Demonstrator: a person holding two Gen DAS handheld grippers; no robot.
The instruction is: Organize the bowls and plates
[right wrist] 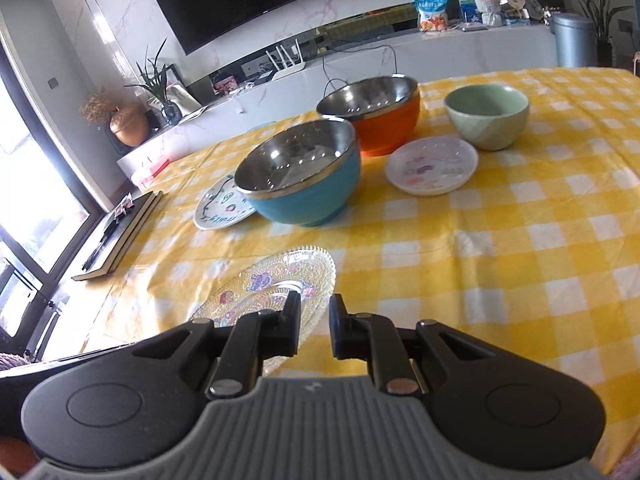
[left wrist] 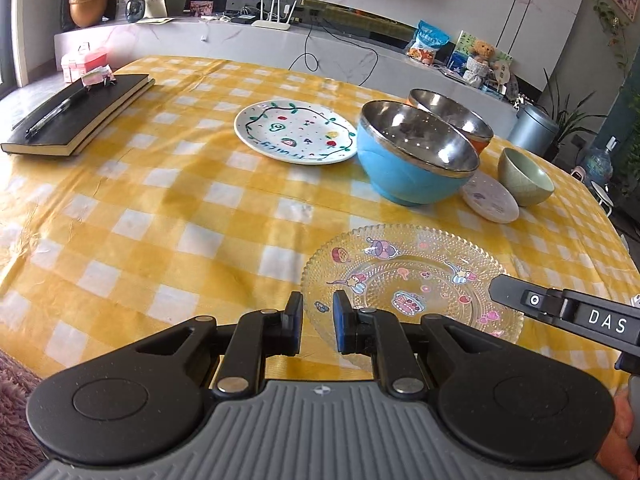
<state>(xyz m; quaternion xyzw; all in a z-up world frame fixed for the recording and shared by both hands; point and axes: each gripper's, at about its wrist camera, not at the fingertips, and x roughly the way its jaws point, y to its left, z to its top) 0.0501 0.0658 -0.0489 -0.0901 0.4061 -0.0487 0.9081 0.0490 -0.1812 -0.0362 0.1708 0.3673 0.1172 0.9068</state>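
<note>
A clear glass plate [left wrist: 412, 280] with cartoon prints lies on the yellow checked table, near the front edge. My left gripper [left wrist: 318, 312] is open, its fingers straddling the plate's left rim. My right gripper [right wrist: 314, 316] is open and empty at the plate's [right wrist: 276, 284] right rim; its finger [left wrist: 560, 308] shows over the plate in the left wrist view. Behind stand a blue steel bowl [left wrist: 416, 156], an orange steel bowl [right wrist: 376, 116], a green bowl [right wrist: 486, 114], a small white saucer [right wrist: 432, 166] and a white fruit-print plate [left wrist: 294, 132].
A black notebook [left wrist: 76, 114] with a pen lies at the table's far left. A pink box [left wrist: 82, 60] stands behind it. A white TV counter [left wrist: 340, 40] with clutter runs behind the table. A purple shaggy rug [left wrist: 14, 408] lies below the table's left front.
</note>
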